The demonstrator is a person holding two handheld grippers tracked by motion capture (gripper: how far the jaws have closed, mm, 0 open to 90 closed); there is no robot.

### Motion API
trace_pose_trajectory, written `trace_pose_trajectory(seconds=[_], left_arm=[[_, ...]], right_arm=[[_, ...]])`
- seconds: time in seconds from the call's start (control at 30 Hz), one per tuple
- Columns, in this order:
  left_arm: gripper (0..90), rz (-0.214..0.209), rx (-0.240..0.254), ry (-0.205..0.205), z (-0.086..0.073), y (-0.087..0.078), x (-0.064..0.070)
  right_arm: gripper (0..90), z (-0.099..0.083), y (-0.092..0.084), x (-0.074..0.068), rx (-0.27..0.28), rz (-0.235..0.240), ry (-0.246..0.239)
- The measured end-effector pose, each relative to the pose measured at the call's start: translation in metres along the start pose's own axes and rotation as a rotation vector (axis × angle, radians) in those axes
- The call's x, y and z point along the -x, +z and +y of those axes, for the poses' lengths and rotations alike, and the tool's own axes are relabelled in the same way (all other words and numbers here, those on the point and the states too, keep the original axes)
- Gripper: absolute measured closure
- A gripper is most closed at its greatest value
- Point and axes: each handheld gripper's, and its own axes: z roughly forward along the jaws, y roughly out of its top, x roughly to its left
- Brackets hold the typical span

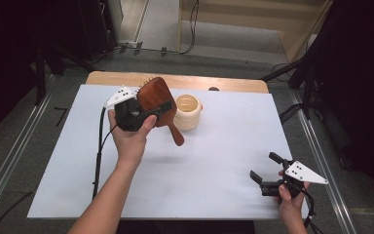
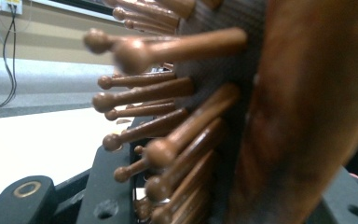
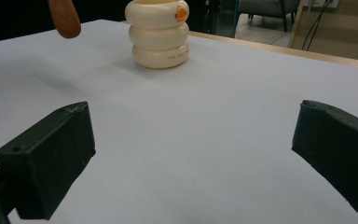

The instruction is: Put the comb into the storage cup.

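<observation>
A dark wooden hairbrush (image 1: 151, 92) hangs above the white table sheet (image 1: 214, 165), its handle slanting down to the right. My left gripper (image 1: 157, 105) is shut on the brush's head. In the left gripper view the round-tipped wooden bristles (image 2: 168, 121) and the brush's back (image 2: 307, 116) stand between the jaws of the left gripper (image 2: 228, 203). A cream ribbed cup (image 1: 187, 112) stands upright just right of the brush. My right gripper (image 1: 264, 165) is low at the front right, open with nothing in it. In its own view the right gripper (image 3: 191, 154) faces the cup (image 3: 158, 35) and the handle tip (image 3: 65, 16).
The wooden table edge (image 1: 175, 80) shows beyond the white sheet. The left gripper's black cable (image 1: 97, 156) runs down the sheet's left side. Metal rails (image 1: 9, 156) flank the table, and dark stands rise at both back corners.
</observation>
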Motion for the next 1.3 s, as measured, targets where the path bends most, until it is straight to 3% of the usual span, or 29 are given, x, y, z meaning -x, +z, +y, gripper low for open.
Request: trace_pose_trajectory(seconds=[0.4,1.3], left_arm=[[53.4,0.004,0.000,0.006,0.008,0.010,-0.004],[53.3,0.013,0.018,0.034,0.033,0.025,-0.012]], right_arm=[[0.0,-0.005,0.001,0.005,0.011,0.011,0.031],[0.0,-0.006,0.002,0.004,0.005,0.015,0.015]])
